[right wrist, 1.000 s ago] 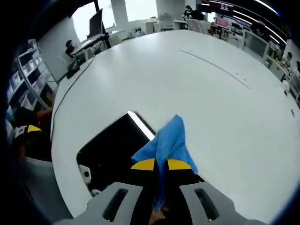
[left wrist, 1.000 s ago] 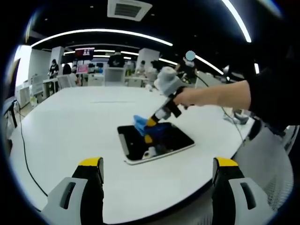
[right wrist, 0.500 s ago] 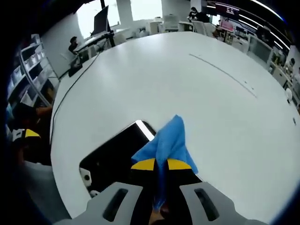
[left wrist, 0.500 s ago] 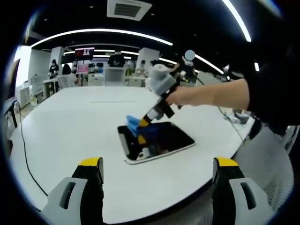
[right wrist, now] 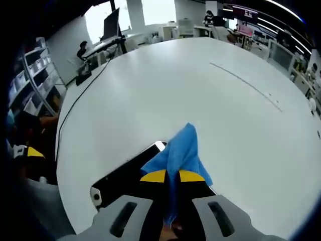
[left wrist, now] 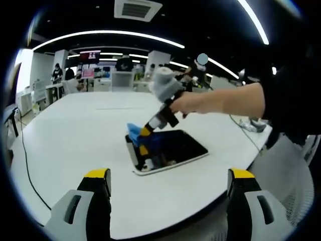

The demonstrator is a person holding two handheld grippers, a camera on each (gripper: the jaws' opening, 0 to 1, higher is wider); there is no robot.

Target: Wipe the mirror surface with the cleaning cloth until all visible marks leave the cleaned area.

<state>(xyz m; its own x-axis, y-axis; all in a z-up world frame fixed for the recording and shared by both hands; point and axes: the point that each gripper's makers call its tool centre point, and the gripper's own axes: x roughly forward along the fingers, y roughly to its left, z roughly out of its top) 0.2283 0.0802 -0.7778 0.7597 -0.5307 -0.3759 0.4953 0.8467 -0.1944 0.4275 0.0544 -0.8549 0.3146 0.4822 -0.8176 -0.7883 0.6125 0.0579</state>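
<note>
Now swept to the dark rectangular mirror's [left wrist: 168, 150] far-left edge on the white table [left wrist: 75, 135]: crumpled blue cleaning cloth [right wrist: 179, 153] pinched in right tongs [right wrist: 172, 176], pass nearly complete; left tongs [left wrist: 168, 176] gaping, empty

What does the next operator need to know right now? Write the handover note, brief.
Right gripper: shut on the blue cleaning cloth, pressing it at the far-left end of the mirror, as the left gripper view shows.
Left gripper: open, holding nothing, back from the mirror above the near table edge.
Mirror lies flat on the white table.
Done: wiping is under way. Whether marks remain cannot be told, since the dark surface reflects the room.
Left: finish the passes, check for marks, keep mirror and cloth in view.
</note>
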